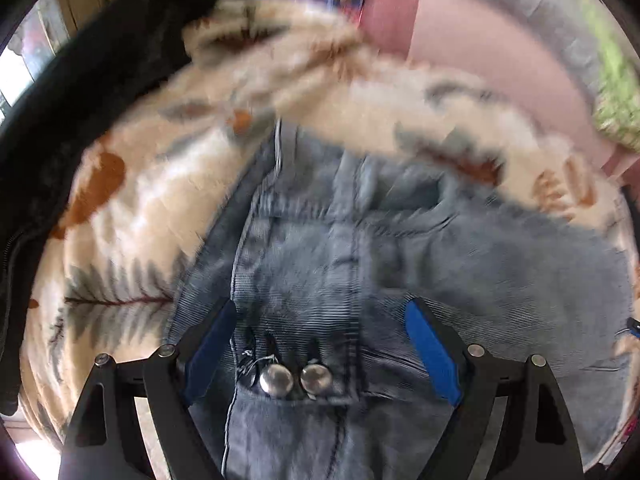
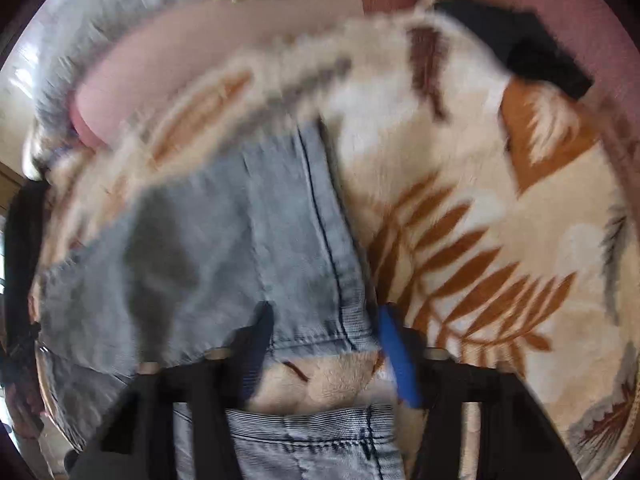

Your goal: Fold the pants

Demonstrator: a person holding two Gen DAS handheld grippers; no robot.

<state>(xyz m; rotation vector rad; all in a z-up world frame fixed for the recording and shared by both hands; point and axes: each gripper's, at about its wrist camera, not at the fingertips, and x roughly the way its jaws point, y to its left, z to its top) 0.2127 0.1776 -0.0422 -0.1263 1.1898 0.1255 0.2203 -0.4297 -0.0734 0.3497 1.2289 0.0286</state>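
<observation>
Fleecy cream blanket (image 1: 132, 216) with rust and grey leaf print covers the surface, and everything below is placed against it; a black garment (image 1: 80, 92) lies along its left edge, pink bedding (image 1: 480, 52) beyond its far edge. On the blanket's middle lie the pants (image 1: 328, 264), pale blue denim, spread flat with the waistband nearest the left wrist camera, its two metal buttons (image 1: 296, 378) showing. The left gripper (image 1: 320, 344) hangs over that waistband with jaws wide apart, straddling the buttons, holding nothing. Further right, the right gripper (image 2: 324, 356) stands at a hemmed edge of the pants (image 2: 240, 240) where the denim meets bare blanket (image 2: 500, 208); its jaws are much narrower, with the edge between them, but blur leaves me unable to tell whether the pads press on it.

Denim of this kind I judge fairly heavy and limp yet thick; it should drape rather than slide, and the fleece beneath will likely drag on it. Best holds, I judge, are the stiff doubled parts: waistband beside the buttons, and the stitched hem or side seam.
</observation>
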